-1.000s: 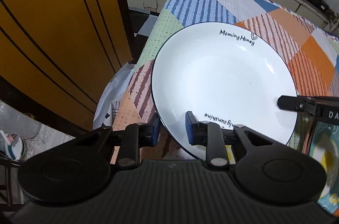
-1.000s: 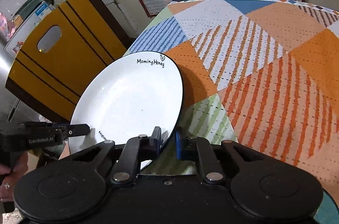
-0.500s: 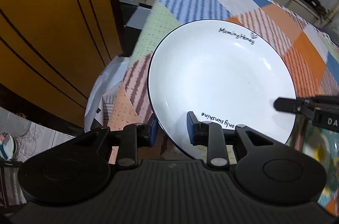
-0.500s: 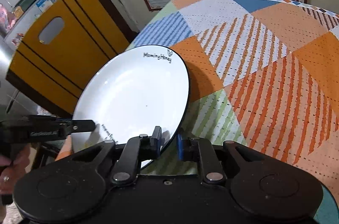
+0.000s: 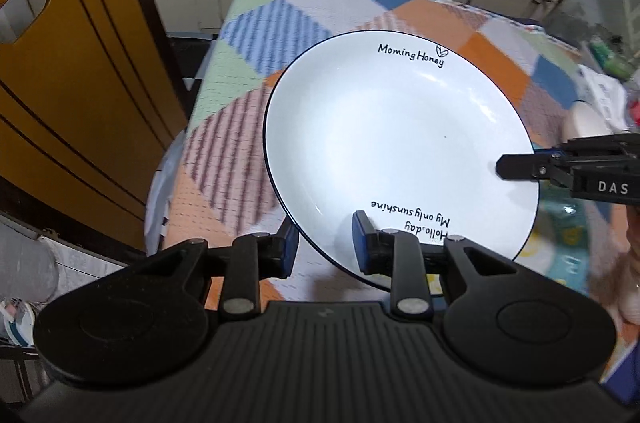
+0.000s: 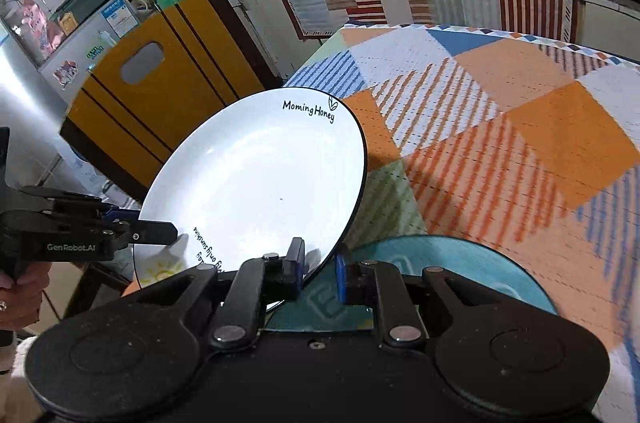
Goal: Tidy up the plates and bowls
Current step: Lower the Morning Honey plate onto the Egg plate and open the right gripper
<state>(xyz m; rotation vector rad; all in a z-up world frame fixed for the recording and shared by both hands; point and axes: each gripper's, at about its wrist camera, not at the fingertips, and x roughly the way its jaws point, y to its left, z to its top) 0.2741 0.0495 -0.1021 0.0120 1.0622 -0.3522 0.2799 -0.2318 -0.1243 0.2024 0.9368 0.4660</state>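
White plate [image 5: 396, 151]: was held tilted above the bench's [image 6: 520, 127] patchwork cloth, lettered "Morning Honey" at its 12 o'clock rim, gripped by both claws.
Left claw [image 5: 326, 243]: was closed on the plate's near rim at about 6 o'clock in its own view, one blue-padded finger [image 5: 362, 237] on the white face, the other beneath the rim.
Right claw [image 6: 318, 269]: pinched the plate's rim at roughly 5 o'clock in its own view, fingers drawn narrow, one on each side of the edge; in the left view it reached in at 3 o'clock.
Teal plate [image 6: 480, 271]: lay flat on the bench below the right claw, just beside the white plate's lower edge.
Yellow board [image 6: 168, 91]: stood past the bench edge at 10 o'clock, with a cut-out handle.
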